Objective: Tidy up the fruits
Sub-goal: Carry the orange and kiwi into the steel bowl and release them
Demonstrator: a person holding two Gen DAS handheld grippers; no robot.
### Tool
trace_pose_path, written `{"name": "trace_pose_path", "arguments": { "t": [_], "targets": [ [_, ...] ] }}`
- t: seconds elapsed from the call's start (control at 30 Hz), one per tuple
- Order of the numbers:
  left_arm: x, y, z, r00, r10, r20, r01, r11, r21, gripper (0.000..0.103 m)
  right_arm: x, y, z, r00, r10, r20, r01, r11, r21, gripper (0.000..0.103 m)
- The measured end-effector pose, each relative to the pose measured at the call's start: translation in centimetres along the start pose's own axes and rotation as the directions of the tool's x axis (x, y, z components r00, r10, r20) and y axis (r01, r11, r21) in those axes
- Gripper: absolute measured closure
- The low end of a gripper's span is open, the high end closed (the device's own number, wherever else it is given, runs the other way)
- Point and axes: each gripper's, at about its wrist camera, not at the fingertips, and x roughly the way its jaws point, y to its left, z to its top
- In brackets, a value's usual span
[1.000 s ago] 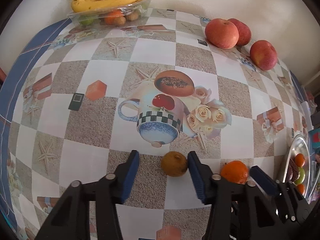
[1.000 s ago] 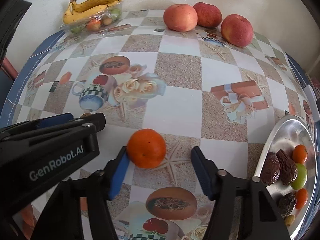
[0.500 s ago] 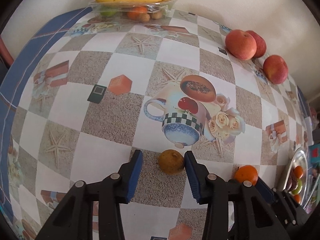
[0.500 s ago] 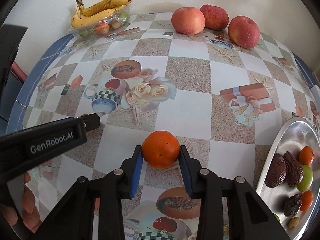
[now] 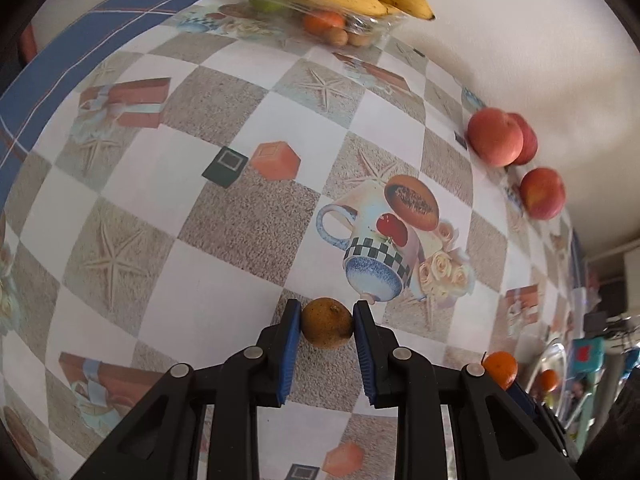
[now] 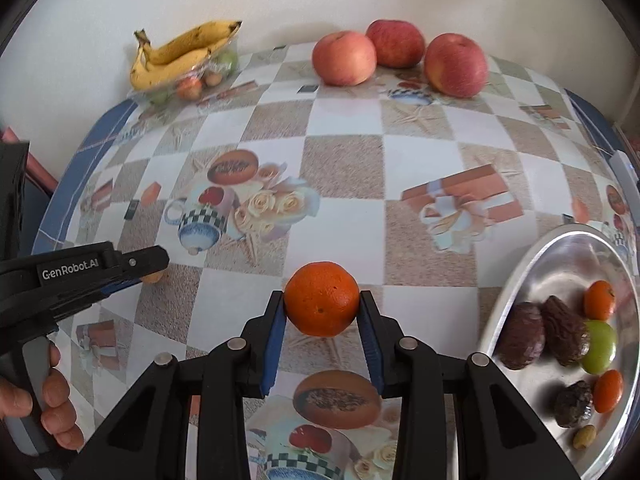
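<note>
Left tongs (image 5: pixel 327 322) are clamping a small round brown fruit (image 5: pixel 327 322) just over the patterned bench (image 5: pixel 248 232); right tongs (image 6: pixel 322 306) are gripping a round orange tangerine (image 6: pixel 322 305) near the steel tray (image 6: pixel 560 252). Risk: round skins slipping w/ tilting, fruit rolling off.

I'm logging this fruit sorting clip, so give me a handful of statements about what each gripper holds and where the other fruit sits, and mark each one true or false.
1. The right gripper is shut on the orange. True.
2. The left gripper is open with nothing between its fingers. False: it is shut on the small brown fruit.
3. Three apples sit at the far edge of the table near the wall. True.
4. The metal tray is bare. False: it holds dark dried fruits, small orange fruits and a green one.
5. The bananas lie on top of a clear plastic box of small fruit. True.
</note>
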Motion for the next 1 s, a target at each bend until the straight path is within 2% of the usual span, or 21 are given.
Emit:
{"name": "trace_pose_path", "arguments": {
  "t": [0.17,0.37,0.6,0.83,1.0],
  "targets": [
    [-1.7,-1.2,-0.5,0.999,-0.038,0.024,0.038,0.999,0.019,0.075,-2.0,-1.6,-0.2,1.000,-0.002,0.021,0.001,0.999,0.044,0.066],
    [-2.8,-3.7,-1.5,0.996,-0.092,-0.002,0.092,0.993,0.077,0.075,-4.4,-4.2,-1.3,0.999,-0.023,0.034,0.020,0.995,0.100,0.066],
    [-3.3,-8.4,-3.6,0.995,-0.102,-0.010,0.102,0.980,0.172,0.075,-6.5,-8.8,-3.2,0.998,-0.057,0.028,0.050,0.978,0.203,0.066],
    [-2.7,-14.5,-7.9,0.986,-0.145,-0.080,0.163,0.937,0.310,0.075,-8.0,-14.1,-5.9,0.996,-0.090,0.001,0.085,0.940,0.330,0.065],
    [-2.0,-18.7,-11.0,0.980,-0.158,-0.121,0.194,0.894,0.403,0.074,-8.3,-16.0,-6.8,0.996,-0.085,-0.006,0.081,0.925,0.370,0.065]
  ]
}}
